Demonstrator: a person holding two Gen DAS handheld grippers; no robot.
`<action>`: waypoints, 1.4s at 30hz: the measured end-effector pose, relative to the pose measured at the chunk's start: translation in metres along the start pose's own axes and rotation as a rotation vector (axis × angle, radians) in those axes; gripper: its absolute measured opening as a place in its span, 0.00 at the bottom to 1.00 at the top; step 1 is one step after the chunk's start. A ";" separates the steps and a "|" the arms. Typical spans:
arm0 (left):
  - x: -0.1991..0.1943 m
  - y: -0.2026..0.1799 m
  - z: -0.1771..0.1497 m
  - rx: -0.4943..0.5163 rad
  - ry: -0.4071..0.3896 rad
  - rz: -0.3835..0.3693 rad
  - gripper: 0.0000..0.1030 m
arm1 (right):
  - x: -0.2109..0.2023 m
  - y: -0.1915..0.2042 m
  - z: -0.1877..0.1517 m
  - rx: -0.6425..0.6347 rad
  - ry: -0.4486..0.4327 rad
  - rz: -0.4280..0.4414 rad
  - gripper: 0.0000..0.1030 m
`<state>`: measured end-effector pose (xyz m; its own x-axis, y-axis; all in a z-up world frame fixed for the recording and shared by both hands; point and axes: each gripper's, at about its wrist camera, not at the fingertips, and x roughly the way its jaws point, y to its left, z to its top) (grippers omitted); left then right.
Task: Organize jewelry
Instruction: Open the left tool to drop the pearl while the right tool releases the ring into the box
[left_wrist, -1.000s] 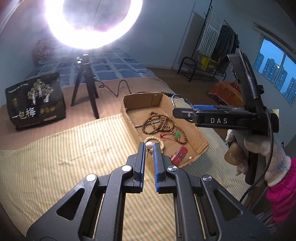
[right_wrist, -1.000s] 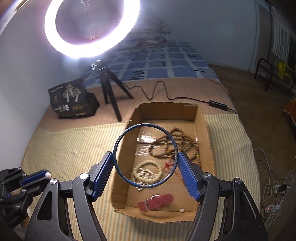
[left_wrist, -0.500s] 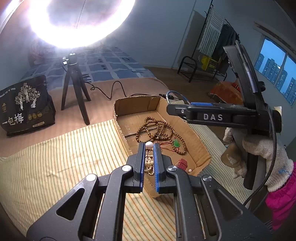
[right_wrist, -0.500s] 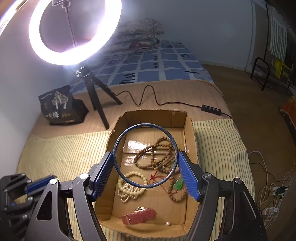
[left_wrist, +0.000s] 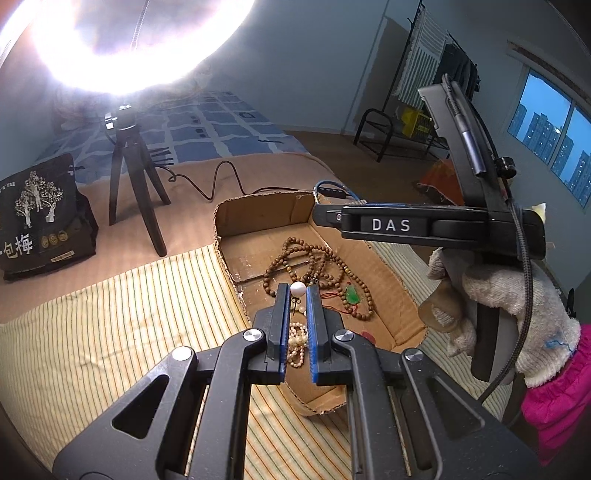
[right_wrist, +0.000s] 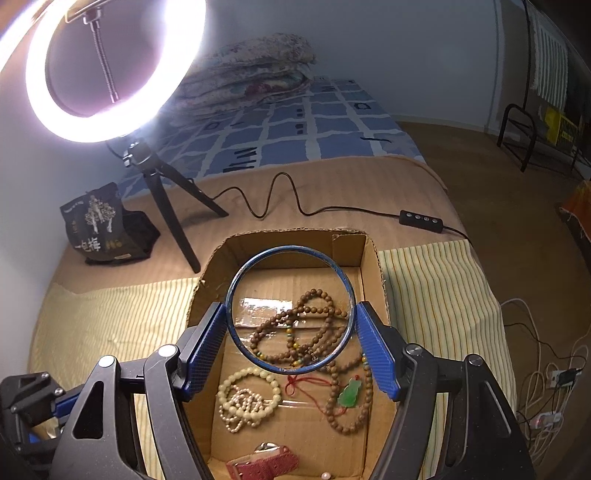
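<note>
Matt corrugated cardboard box (right_wrist: 373, 266) with a glossy tape strip, dull wooden bead strand (right_wrist: 303, 328), smooth glossy pearl (left_wrist: 297, 288), thin blue metal bangle (right_wrist: 236, 291), striped woven cloth (left_wrist: 110, 332), knit cotton glove (left_wrist: 517, 295), textured blue pads (right_wrist: 376, 350) on the tongs.

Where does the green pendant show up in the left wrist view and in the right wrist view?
Left wrist view: the green pendant lies just right of centre, in the cardboard box, right of the left gripper.
Right wrist view: the pendant lies lower centre-right, below the blue bangle.
Shared landmark: the brown bead necklace beside it.
</note>
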<state>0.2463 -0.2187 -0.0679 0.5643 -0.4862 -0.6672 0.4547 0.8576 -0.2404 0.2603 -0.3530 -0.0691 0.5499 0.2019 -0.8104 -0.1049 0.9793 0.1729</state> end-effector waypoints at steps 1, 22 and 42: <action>0.001 -0.001 0.000 0.000 0.002 -0.001 0.06 | 0.002 -0.001 0.000 0.003 0.002 -0.003 0.69; 0.007 -0.013 -0.001 0.039 0.005 0.018 0.41 | 0.011 -0.015 0.002 0.091 0.012 0.041 0.79; -0.028 -0.021 -0.003 0.067 -0.051 0.024 0.41 | -0.021 -0.010 -0.003 0.079 -0.019 0.009 0.79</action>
<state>0.2187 -0.2226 -0.0462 0.6091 -0.4752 -0.6350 0.4848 0.8567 -0.1761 0.2474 -0.3668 -0.0555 0.5648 0.2097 -0.7981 -0.0445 0.9735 0.2242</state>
